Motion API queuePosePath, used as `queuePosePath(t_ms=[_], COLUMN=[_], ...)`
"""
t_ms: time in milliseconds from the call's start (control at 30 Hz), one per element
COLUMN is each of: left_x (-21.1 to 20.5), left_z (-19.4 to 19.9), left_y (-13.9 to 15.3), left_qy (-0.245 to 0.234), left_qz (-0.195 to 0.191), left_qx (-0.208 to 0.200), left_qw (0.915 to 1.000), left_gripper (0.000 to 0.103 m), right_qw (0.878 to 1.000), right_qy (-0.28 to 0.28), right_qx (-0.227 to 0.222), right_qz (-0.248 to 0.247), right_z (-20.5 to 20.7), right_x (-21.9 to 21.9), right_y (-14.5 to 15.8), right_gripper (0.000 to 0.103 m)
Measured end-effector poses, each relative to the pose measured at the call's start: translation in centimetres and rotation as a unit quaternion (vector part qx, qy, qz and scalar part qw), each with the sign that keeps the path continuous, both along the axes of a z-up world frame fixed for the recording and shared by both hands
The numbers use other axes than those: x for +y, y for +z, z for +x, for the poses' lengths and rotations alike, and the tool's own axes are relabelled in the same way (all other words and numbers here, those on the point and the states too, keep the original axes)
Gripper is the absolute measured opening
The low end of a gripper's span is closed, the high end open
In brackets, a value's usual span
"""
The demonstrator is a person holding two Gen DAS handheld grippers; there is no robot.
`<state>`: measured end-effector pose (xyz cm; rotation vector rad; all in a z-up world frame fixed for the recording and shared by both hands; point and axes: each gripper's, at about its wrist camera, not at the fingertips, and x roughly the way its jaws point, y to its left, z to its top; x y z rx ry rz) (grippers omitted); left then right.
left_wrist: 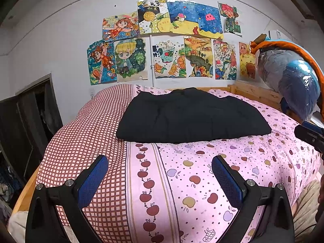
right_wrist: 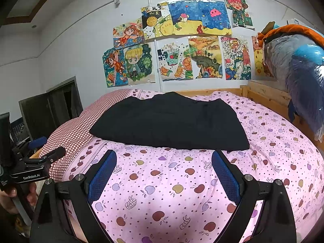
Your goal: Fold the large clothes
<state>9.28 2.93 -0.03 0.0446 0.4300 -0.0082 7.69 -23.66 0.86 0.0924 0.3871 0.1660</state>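
Garment: black garment [left_wrist: 192, 117] lies folded in a flat rectangle on the bed [left_wrist: 202, 172], toward the far side, below the wall drawings [left_wrist: 168, 40].
Left tongs [left_wrist: 160, 178]: released, jaws spread wide, empty, above the pink cover near the checked strip.
Right tongs [right_wrist: 164, 174]: released, jaws spread, empty, short of the garment's near edge.

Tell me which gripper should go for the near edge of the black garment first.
Right, probably. The right gripper sits nearer the black garment, its near hem just beyond the fingers. The left gripper is farther back. Both are open and empty.
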Motion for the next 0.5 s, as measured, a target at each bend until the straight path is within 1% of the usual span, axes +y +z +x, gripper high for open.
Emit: queuePosePath(t_ms=[367,500], left_x=[0.11,-0.04], left_z=[-0.02,0.05], left_y=[-0.71,-0.87], left_qy=[-0.004,-0.002], left_qz=[-0.001,0.010], left_qx=[0.003,0.006], left_qw=[1.0000,0.9999], left_gripper=[0.103,0.103], right_qw=[1.000,1.000], right_qy=[-0.001,-0.002], right_qx=[0.001,0.001], right_qz=[0.001,0.001], right_z=[0.00,0.01], right_x=[0.08,0.10], right_y=[-0.19,-0.19], right_gripper=[0.092,0.092])
